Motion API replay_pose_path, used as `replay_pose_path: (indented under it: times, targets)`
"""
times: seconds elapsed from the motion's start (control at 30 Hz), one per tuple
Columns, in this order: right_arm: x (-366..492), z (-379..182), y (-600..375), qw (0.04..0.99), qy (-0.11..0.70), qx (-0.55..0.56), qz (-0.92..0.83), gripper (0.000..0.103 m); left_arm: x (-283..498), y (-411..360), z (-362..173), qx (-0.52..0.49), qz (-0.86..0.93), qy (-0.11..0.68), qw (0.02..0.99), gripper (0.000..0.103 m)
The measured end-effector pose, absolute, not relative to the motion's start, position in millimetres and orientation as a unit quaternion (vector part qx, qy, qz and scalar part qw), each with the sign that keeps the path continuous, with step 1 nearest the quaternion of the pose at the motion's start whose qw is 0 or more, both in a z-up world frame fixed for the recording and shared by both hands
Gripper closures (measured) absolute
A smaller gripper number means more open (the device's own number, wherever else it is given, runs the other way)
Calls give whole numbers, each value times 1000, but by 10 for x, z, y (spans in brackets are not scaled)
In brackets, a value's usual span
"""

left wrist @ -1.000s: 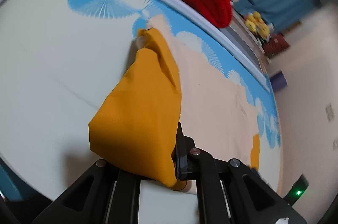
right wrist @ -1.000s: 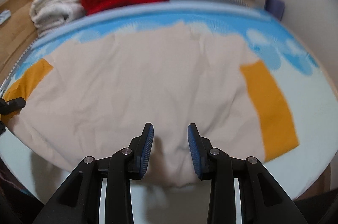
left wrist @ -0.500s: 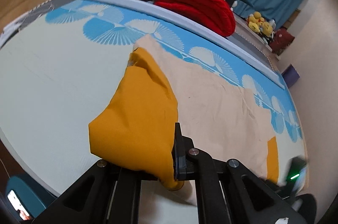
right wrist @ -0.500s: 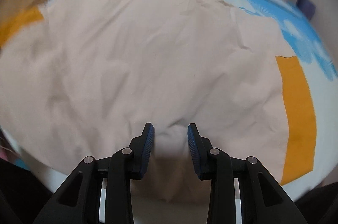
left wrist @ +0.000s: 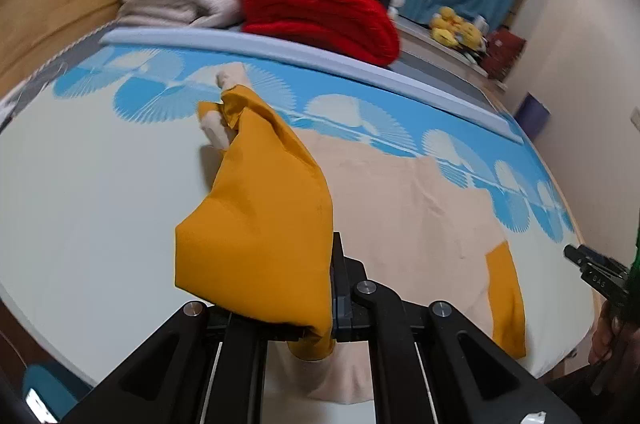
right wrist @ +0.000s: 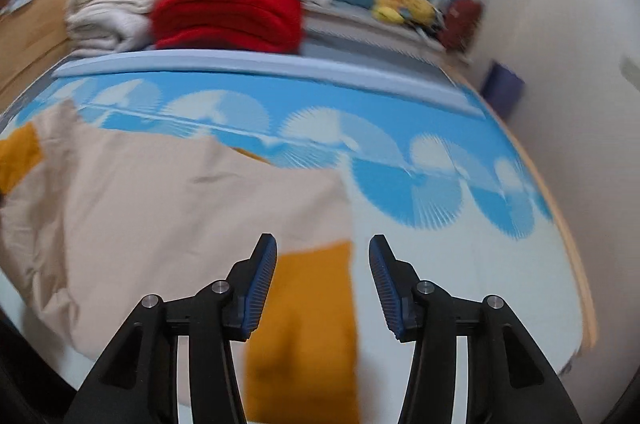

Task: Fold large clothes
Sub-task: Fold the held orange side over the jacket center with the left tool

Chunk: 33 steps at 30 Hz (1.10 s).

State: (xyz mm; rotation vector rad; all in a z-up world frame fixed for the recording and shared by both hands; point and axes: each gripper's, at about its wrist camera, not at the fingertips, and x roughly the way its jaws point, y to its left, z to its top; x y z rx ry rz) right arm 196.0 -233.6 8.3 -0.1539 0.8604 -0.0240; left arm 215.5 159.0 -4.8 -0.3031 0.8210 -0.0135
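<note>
Clamping the garment's mustard cuff (left wrist: pixel 256 236), left tool (left wrist: pixel 320 308); no writing legible.

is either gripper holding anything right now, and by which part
The left gripper pinches the beige garment's mustard-yellow sleeve cuff. The right gripper is opening, empty.

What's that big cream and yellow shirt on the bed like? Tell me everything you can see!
The shirt is large, made of thin, smooth-looking cream cloth with mustard-yellow sleeve ends. It lies spread and a bit wrinkled on the blue-and-white bed cover. One yellow sleeve is lifted and bunched, pinched in the shut left gripper. The other yellow sleeve lies flat below the right gripper, whose jaws are opening with nothing gripped.
</note>
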Motion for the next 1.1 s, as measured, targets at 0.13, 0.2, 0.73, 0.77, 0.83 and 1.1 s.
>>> replay_pose_path:
  times: [0.13, 0.2, 0.73, 0.77, 0.83, 1.1]
  targets:
    - [1894, 116, -2723, 901, 432, -27, -18, 53, 2260, 1130, 49, -124, -37, 391, 911, 98]
    - [1818, 160, -2847, 905, 422, -36, -24, 54, 2305, 826, 122, -107, -62, 382, 916, 98]
    - [1622, 146, -3713, 891, 447, 83, -6, 52, 2323, -1291, -633, -5, -345, 556, 756, 70]
    - [1631, 119, -3711, 887, 452, 97, 4, 50, 2309, -1226, -565, -10, -350, 550, 758, 64]
    - [1696, 43, -3636, 872, 470, 133, 45, 48, 2298, -1047, -402, -40, -361, 535, 763, 56]
    - [1859, -541, -3093, 785, 580, 174, 132, 38, 2407, -229, -153, -109, -257, 503, 818, 53]
